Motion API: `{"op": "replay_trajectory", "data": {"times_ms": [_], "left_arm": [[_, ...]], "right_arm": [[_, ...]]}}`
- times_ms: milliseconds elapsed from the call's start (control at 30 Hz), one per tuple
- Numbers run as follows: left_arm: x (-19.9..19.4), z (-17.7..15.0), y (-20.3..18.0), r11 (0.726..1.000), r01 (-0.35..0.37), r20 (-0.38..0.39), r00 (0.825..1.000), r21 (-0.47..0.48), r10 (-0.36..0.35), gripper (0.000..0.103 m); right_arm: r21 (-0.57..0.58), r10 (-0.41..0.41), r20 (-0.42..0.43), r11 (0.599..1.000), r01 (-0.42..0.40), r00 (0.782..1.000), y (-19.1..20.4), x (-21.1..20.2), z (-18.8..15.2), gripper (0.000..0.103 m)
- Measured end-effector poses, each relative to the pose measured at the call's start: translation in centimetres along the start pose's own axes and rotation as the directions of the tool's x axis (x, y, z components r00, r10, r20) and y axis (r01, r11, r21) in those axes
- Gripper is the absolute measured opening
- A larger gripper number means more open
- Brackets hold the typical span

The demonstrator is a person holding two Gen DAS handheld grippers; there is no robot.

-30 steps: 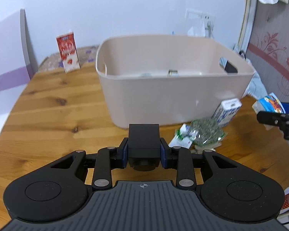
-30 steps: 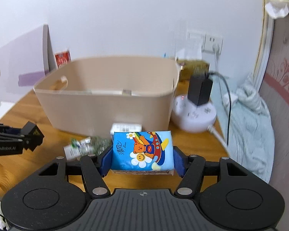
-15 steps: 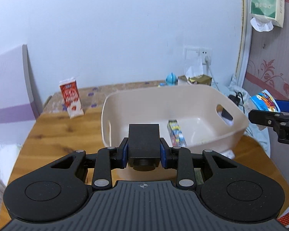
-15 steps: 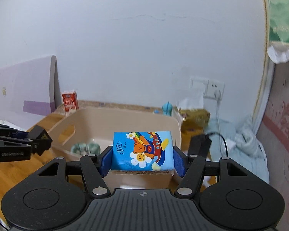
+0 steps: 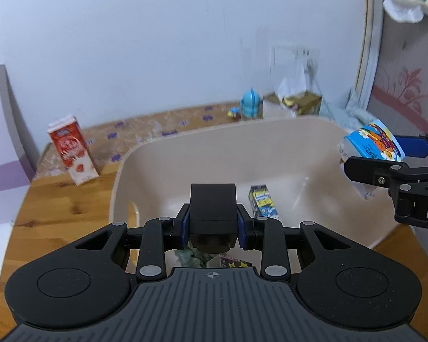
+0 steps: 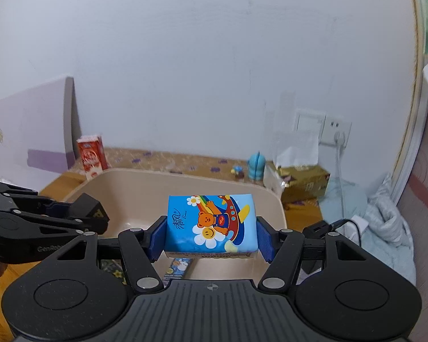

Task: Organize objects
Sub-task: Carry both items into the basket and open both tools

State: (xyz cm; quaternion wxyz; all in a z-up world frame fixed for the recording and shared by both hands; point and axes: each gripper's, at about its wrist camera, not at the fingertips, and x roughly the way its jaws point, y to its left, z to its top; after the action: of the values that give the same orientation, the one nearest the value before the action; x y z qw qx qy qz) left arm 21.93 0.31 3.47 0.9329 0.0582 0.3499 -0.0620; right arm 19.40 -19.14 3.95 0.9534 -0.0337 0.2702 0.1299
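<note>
My left gripper point(image 5: 213, 225) is shut on a black block point(image 5: 213, 209) and holds it over the near left part of the beige bin point(image 5: 185, 154). My right gripper point(image 6: 211, 239) is shut on a blue tissue pack with a bear print point(image 6: 211, 222) and holds it above the bin's right side point(image 6: 274, 199). The pack also shows in the left wrist view point(image 5: 371, 144), at the bin's right rim. A small patterned carton point(image 5: 262, 202) lies on the bin floor, with other packets near the front.
A red milk carton point(image 5: 71, 154) stands on the wooden table point(image 5: 57, 199) left of the bin. A blue toy point(image 5: 251, 105) and a gold box point(image 5: 299, 104) stand behind it. A power cable point(image 6: 345, 222) and bedding point(image 6: 385, 228) lie to the right.
Both grippers have risen from table level and moved forward over the bin, each still holding its object. The views now look down into the bin.
</note>
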Motion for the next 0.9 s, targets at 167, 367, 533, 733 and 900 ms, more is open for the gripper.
{"op": "replay_trajectory", "data": {"times_ms": [167, 367, 533, 733, 900], "left_arm": [[3.9, 0.2, -0.3, 1.0, 0.004, -0.101, 0.995, 0.012, -0.003, 0.032], [6.1, -0.5, -0.1, 1.0, 0.009, -0.156, 0.988, 0.012, -0.007, 0.032], [5.7, -0.4, 0.1, 1.0, -0.001, -0.14, 0.99, 0.008, 0.002, 0.053], [4.2, -0.2, 0.2, 1.0, -0.027, -0.089, 0.996, 0.001, 0.027, 0.077], [2.0, -0.3, 0.4, 0.999, -0.051, -0.044, 0.998, -0.011, 0.051, 0.077]], "right_arm": [[0.001, 0.005, -0.077, 1.0, -0.005, 0.997, -0.4, 3.2, -0.5, 0.06], [-0.033, 0.004, -0.154, 0.999, -0.009, 0.988, 0.0, 5.7, -1.5, 0.06], [-0.054, -0.004, -0.19, 0.999, -0.006, 0.982, 0.4, 6.8, -2.1, 0.062], [-0.063, -0.024, -0.163, 0.998, 0.014, 0.986, 0.5, 5.8, -2.1, 0.077], [-0.032, -0.038, -0.113, 0.999, 0.035, 0.993, 0.0, 3.5, -1.6, 0.099]]}}
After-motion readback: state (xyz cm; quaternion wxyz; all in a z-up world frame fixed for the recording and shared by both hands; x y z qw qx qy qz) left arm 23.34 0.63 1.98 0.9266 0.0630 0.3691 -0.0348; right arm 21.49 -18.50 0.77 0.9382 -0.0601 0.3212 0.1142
